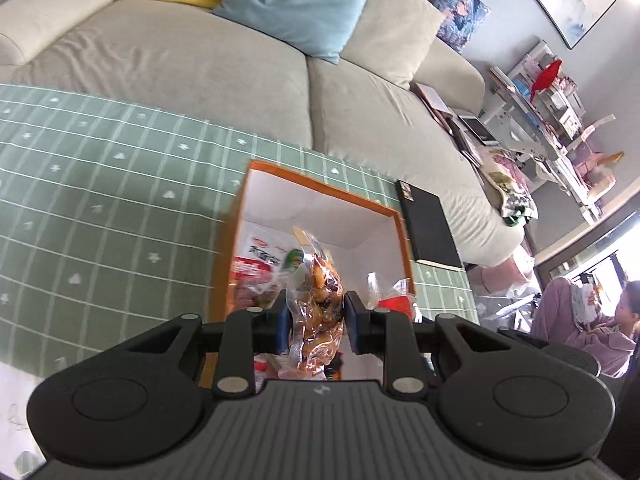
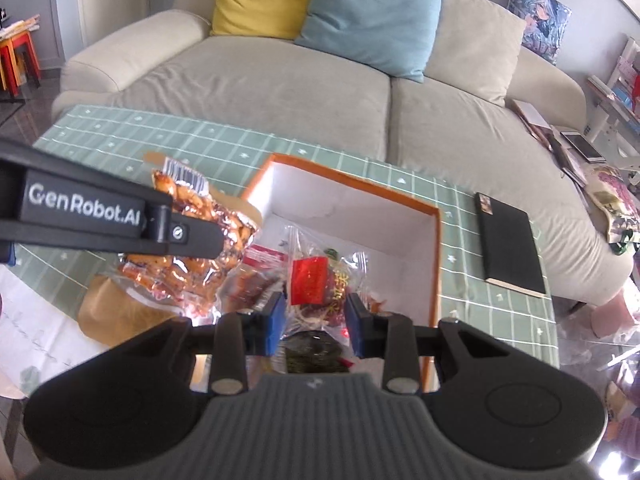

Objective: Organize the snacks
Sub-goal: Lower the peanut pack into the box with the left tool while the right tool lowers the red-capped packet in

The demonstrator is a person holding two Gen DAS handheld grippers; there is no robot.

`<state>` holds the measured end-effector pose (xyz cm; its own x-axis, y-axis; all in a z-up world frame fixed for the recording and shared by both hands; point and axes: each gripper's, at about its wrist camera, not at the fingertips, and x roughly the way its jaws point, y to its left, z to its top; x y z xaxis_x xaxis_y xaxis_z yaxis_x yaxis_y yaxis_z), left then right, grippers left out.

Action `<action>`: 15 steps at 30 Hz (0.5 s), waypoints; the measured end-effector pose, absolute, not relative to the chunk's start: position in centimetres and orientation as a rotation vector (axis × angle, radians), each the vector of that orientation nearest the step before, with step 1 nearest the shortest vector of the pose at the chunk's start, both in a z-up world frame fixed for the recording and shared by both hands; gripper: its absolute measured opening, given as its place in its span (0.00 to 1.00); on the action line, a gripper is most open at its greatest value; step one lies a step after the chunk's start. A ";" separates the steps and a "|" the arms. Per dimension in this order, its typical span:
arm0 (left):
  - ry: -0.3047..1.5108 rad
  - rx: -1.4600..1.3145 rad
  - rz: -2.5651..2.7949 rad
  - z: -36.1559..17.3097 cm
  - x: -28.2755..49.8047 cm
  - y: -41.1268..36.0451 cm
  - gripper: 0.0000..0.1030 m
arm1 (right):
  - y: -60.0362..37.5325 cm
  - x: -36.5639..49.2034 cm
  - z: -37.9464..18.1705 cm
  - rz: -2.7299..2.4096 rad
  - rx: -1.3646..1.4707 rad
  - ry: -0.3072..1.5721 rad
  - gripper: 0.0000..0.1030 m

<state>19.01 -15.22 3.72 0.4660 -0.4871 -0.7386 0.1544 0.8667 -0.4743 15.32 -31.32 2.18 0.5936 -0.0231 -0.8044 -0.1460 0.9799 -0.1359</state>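
My left gripper (image 1: 315, 316) is shut on a clear packet of glazed brown snacks (image 1: 316, 280), which hangs over the left part of the orange box (image 1: 320, 188) with white inner walls. In the right wrist view that left gripper (image 2: 208, 240) reaches in from the left, and its brown packet (image 2: 188, 276) hangs over the box's left rim. My right gripper (image 2: 316, 312) is shut on a clear packet with a red label (image 2: 310, 280), above the orange box (image 2: 352, 184). A red-and-white packet (image 2: 260, 258) and a dark packet (image 2: 312, 354) lie inside the box.
The box stands on a green checked tablecloth (image 2: 160, 148) in front of a beige sofa (image 2: 280, 88). A black notebook (image 2: 510, 244) lies right of the box. A brown paper bag (image 2: 108, 312) sits at the box's left. A person (image 1: 592, 332) sits at the far right.
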 end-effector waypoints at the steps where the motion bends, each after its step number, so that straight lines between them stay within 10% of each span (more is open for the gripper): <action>1: 1.029 -0.363 -0.409 3.3 19.5 -16.0 0.29 | -31.9 15.7 1.7 0.066 -0.207 0.942 0.30; 15: 1.233 -0.375 -0.386 -3.2 25.9 -19.7 0.29 | -35.5 21.5 -4.7 0.128 -0.180 1.032 0.30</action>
<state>25.93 -19.69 -3.20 0.2834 -0.4785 -0.8311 0.0814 0.8755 -0.4763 21.46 -35.46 -4.74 0.5072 0.0212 -0.8615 -0.1900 0.9778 -0.0878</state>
